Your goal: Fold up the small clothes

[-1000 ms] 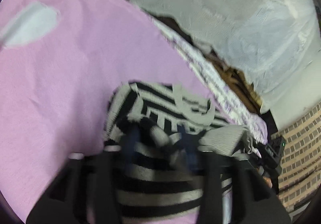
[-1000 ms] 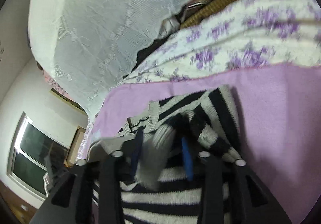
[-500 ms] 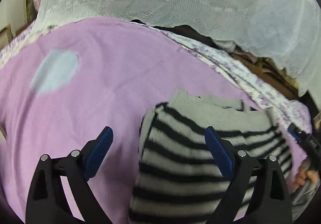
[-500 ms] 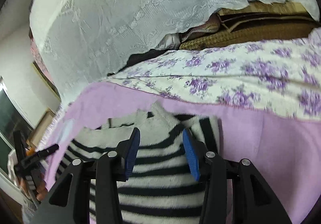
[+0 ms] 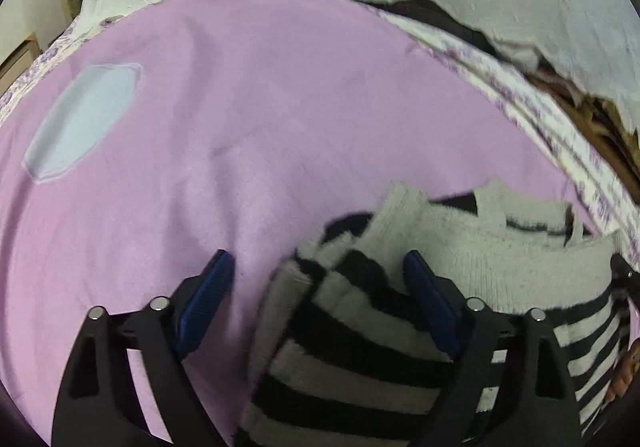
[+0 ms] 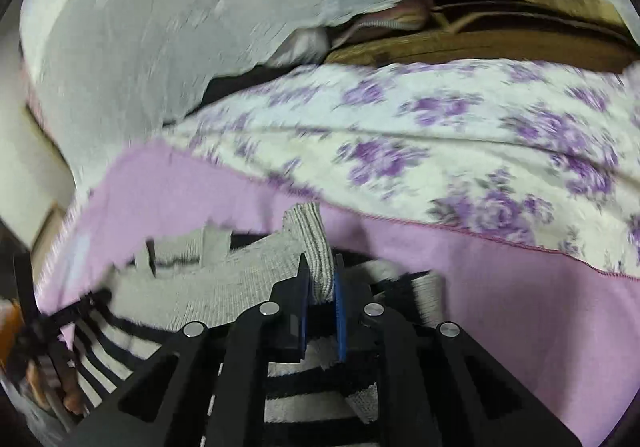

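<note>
Right tool (image 6: 320, 289) just finished clamping down & it's pinching the grey ribbed cuff (image 6: 314, 247) of the striped sweater (image 6: 248, 279), fabric squeezed flat between the blue pads. Left tool (image 5: 316, 295) is spread wide, jaws eased in a touch just now, pads not pressing on anything. The sweater's left edge sits between them tho, bunched more toward the right-side pad.

Key thing imo: the sweater (image 5: 360, 347) lies across in front of me on the pink blanket (image 5: 240, 127) on the bed, long axis running tool to tool, so each hand has its own end. Left is right over its side, prob just needs to drop & close.

Sweater's a chunky knit w/ black/grey stripes & a plain ribbed band, soft & floppy, will sag when lifted. Blanket's fuzzy w/ a pale blue oval patch (image 5: 80, 123). Floral sheet (image 6: 440, 135) beyond, lacy white cloth (image 6: 160, 27) behind that.
</note>
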Motion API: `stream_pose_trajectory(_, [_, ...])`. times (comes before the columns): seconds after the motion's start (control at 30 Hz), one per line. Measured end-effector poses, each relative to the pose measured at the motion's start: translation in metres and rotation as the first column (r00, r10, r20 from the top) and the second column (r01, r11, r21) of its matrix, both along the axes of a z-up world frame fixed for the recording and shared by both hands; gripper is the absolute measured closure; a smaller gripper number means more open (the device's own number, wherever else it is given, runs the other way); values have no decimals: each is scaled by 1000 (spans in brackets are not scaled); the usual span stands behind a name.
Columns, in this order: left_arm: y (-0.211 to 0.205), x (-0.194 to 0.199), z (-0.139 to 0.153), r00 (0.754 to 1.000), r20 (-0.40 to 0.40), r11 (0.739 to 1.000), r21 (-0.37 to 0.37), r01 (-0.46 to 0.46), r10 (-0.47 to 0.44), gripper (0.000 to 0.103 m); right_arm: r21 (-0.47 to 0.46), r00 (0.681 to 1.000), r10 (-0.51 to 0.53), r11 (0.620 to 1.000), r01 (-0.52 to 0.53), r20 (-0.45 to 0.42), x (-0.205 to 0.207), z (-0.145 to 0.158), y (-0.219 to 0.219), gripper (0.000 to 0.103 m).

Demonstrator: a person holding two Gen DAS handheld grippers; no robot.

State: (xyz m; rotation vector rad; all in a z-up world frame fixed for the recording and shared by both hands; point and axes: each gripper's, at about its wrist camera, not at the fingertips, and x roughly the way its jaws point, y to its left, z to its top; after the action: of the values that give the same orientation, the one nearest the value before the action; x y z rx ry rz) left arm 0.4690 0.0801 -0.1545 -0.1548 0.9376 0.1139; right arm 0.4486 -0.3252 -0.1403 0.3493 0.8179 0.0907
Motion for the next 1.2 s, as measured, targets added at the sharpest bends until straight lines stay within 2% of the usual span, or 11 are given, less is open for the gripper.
stream_pose_trajectory(0.07, [-1,1,0,999,21,998,61,-26,24,20,2,1000,-7,1000,7,-21,4,-6,-4,92])
stream_pose_trajectory(0.17, [1,0,1,999,23,998,52,-30,29,20,48,998,-14,999,17,-60,10,-17,-9,93])
stream_pose_trajectory(0.27, [4,-13,10,998,51,1000,5,-31,30,25,67,999,-48,997,48,-13,-4,-9,-13,89])
stream_pose_trajectory(0.33, [-1,-31,23,996,90,999,-50,17,-12,26,42,995,-82,996,80,57,-25,6,-9,82])
stream_pose_trajectory(0.47, [-31,-56,44,978,145,984,-73,163,-151,25,28,992,41,999,-45,122,-52,24,29,82])
stream_pose_trajectory(0.57, [-64,-59,34,966,126,972,-26,232,-227,16,-39,983,160,987,-156,93,-55,18,67,82])
stream_pose_trajectory(0.67, [-80,-46,0,975,36,974,56,218,-220,12,-156,979,205,967,-203,-3,-47,-9,95,82])
stream_pose_trajectory(0.83, [-95,-48,-6,977,88,963,208,172,-193,4,-259,978,209,945,-197,17,-47,-20,109,81])
stream_pose_trajectory(1.0, [-79,-61,3,972,129,977,115,181,-196,5,-166,981,168,975,-150,100,-62,-10,90,81])
stream_pose_trajectory(1.07, [-76,-81,12,963,161,976,80,203,-214,5,-171,982,131,980,-107,138,-81,0,86,75])
stream_pose_trajectory(1.2, [-74,-108,14,957,155,970,52,239,-244,5,-187,974,175,971,-148,141,-112,10,97,60])
